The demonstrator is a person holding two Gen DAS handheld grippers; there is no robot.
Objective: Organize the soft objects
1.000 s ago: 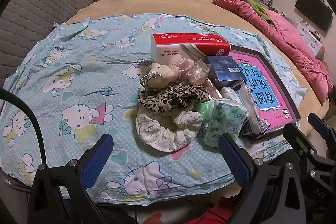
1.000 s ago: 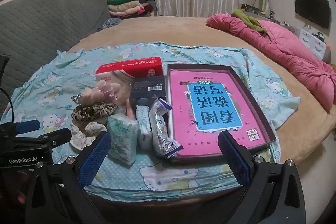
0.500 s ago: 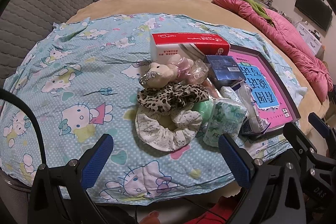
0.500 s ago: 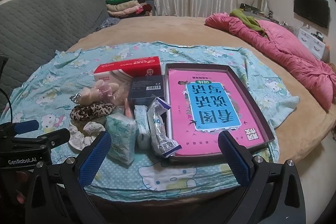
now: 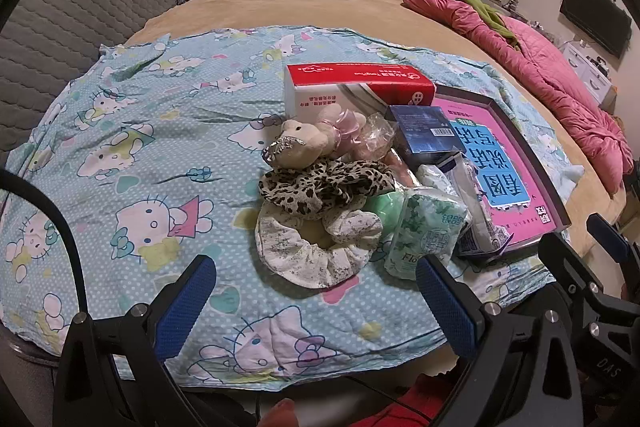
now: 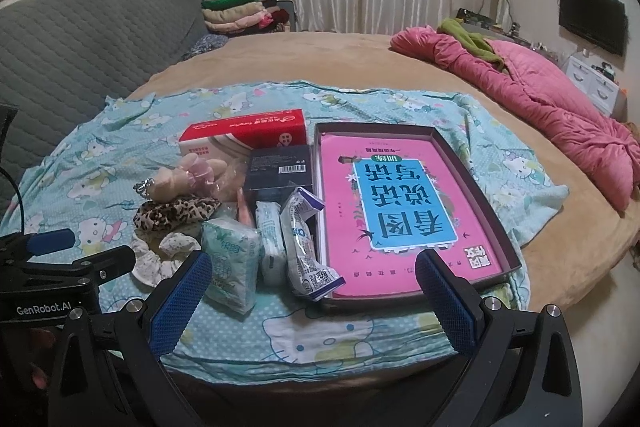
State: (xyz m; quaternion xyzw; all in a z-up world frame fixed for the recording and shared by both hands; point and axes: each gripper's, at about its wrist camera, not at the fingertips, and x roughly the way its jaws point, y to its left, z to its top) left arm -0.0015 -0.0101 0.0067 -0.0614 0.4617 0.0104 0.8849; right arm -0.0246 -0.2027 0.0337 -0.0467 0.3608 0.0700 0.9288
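My left gripper (image 5: 316, 301) hangs with its fingers spread wide, holding nothing, just short of the white floral scrunchie (image 5: 316, 247). That scrunchie lies flat on the cartoon-cat cloth (image 5: 132, 155), with the leopard scrunchie (image 5: 324, 185) overlapping its far edge, long axis running left to right. The plush toy (image 5: 310, 143) lies behind them, head toward the left (its body toward the red tissue box (image 5: 356, 85)). My right gripper (image 6: 312, 301) is also spread and empty, near the green tissue pack (image 6: 230, 267) and the box lid with the pink book (image 6: 404, 215).
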